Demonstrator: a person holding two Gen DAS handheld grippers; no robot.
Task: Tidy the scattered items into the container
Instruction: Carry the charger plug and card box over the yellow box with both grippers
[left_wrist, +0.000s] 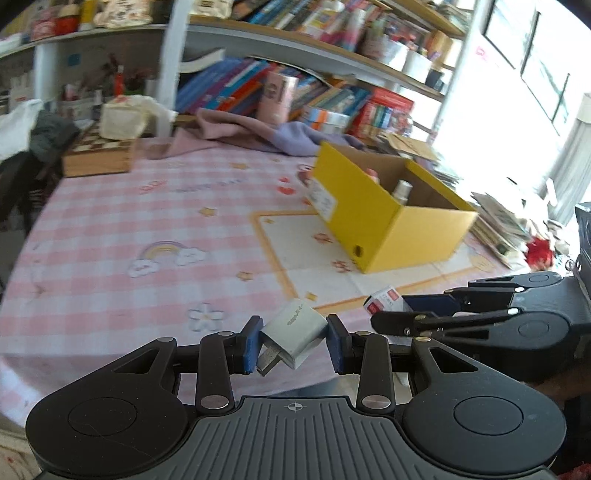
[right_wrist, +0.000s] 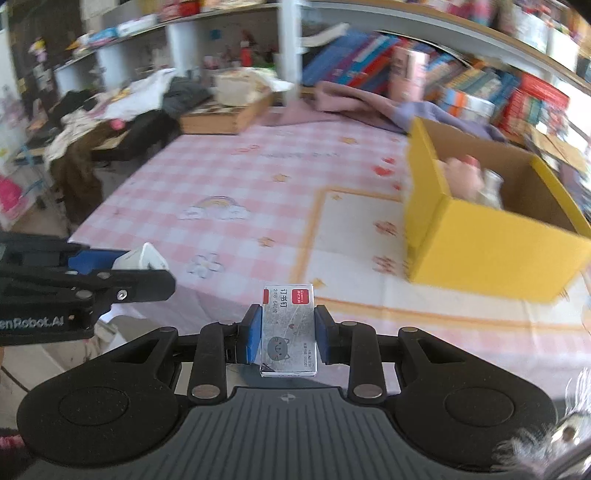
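In the left wrist view, the left gripper (left_wrist: 291, 345) sat at the bottom centre of the frame, its blue-padded fingers (left_wrist: 250, 345) closed part-way on a small white charger plug (left_wrist: 293, 338). The plug was tilted between the pads, its metal prongs pointing toward the lower left. At the right edge of the same frame the right gripper (left_wrist: 402, 312) came in sideways, with a small red-and-white staple box (left_wrist: 382, 300) showing at its tips.

The right wrist view showed that gripper (right_wrist: 288, 338) at the bottom centre, its fingers (right_wrist: 251, 338) pressed against both long sides of the staple box (right_wrist: 288, 328). The box stood lengthwise between the pads, with a red label at its far end and a grey cat face drawn near its near end. At the left edge of this frame the left gripper (right_wrist: 147, 275) reached in, the white plug (right_wrist: 142, 256) visible at its tips.

The yellow cardboard box (left_wrist: 373, 225) stood open on the pink checked table (left_wrist: 129, 206), right of centre in the left view and at the right side in the right view (right_wrist: 491, 254). Inside it lay a pinkish item (right_wrist: 461, 177) and a small pale bottle (right_wrist: 491, 190), both blurred. A lilac cloth (left_wrist: 258, 133) lay crumpled behind the box, before shelves of books (left_wrist: 236, 85).
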